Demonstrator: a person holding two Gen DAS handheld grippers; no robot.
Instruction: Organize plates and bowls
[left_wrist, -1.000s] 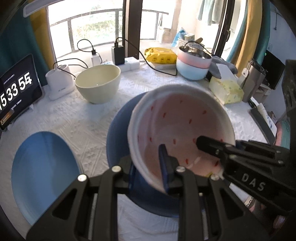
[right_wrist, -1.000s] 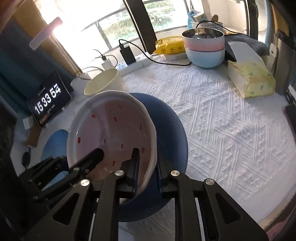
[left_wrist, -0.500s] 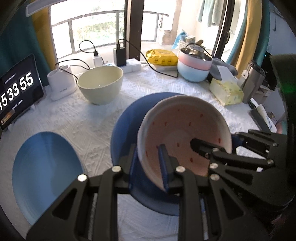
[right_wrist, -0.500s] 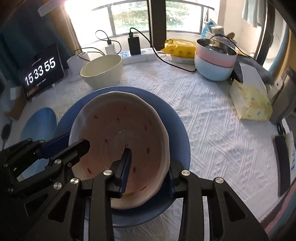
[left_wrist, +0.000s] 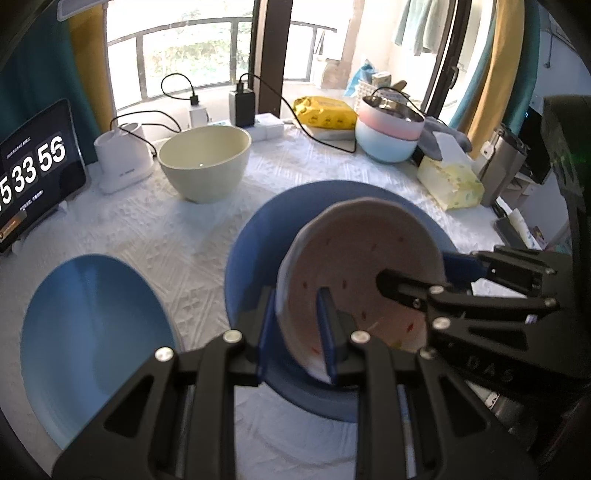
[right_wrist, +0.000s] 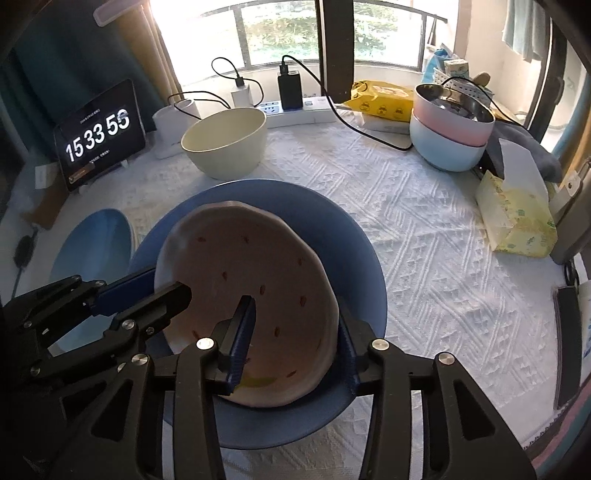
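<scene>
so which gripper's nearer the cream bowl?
Left. The left gripper clamps the pink plate's rim on the side facing the cream bowl; the right gripper, jaws just opening, straddles the rim on the far side.

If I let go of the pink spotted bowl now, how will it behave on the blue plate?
The pink spotted bowl looks rigid, glazed ceramic, so probably slick and chippable. It sits tilted inside the dark blue plate, so it may slide or rock flat. The left gripper pinches its rim; the right gripper, just opening, straddles it loosely.
</scene>
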